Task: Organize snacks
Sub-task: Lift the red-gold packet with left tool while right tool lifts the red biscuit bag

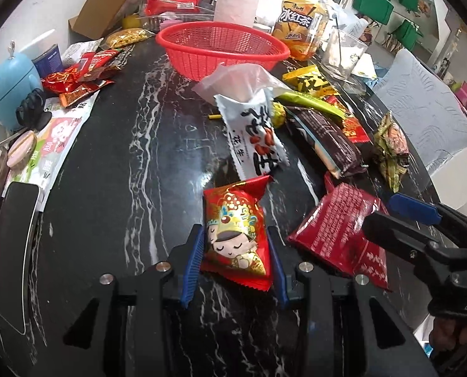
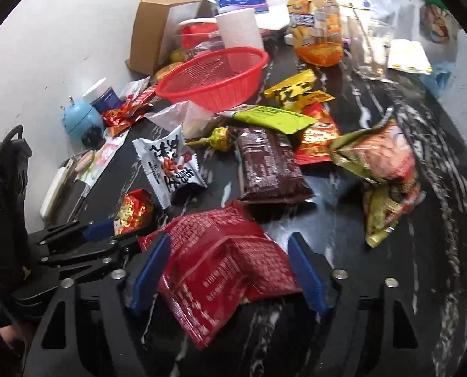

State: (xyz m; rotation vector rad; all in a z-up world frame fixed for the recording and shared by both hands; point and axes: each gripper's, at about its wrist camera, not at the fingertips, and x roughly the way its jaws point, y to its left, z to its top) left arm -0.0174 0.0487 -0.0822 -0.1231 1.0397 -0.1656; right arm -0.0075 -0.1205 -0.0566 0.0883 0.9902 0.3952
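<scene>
My left gripper (image 1: 237, 251) is shut on a small red cartoon snack packet (image 1: 237, 235) on the black marble table (image 1: 107, 188). It also shows in the right wrist view (image 2: 134, 212). My right gripper (image 2: 228, 257) is open, its blue pads on either side of a large dark red snack bag (image 2: 224, 270), not pressing it; the bag also shows in the left wrist view (image 1: 337, 232). A red mesh basket (image 1: 220, 47) stands empty at the back. A white peanut packet (image 1: 255, 135), a brown bar (image 1: 324, 141) and a green-red packet (image 1: 390, 147) lie between.
A tea bottle (image 1: 299, 22), a glass (image 1: 343, 53), a tissue roll (image 1: 236, 6) and a cardboard box (image 2: 158, 31) stand behind the basket. Red packets (image 1: 76, 81), a blue gadget (image 1: 10, 84) and a phone (image 1: 16, 220) lie left. The table edge curves at right.
</scene>
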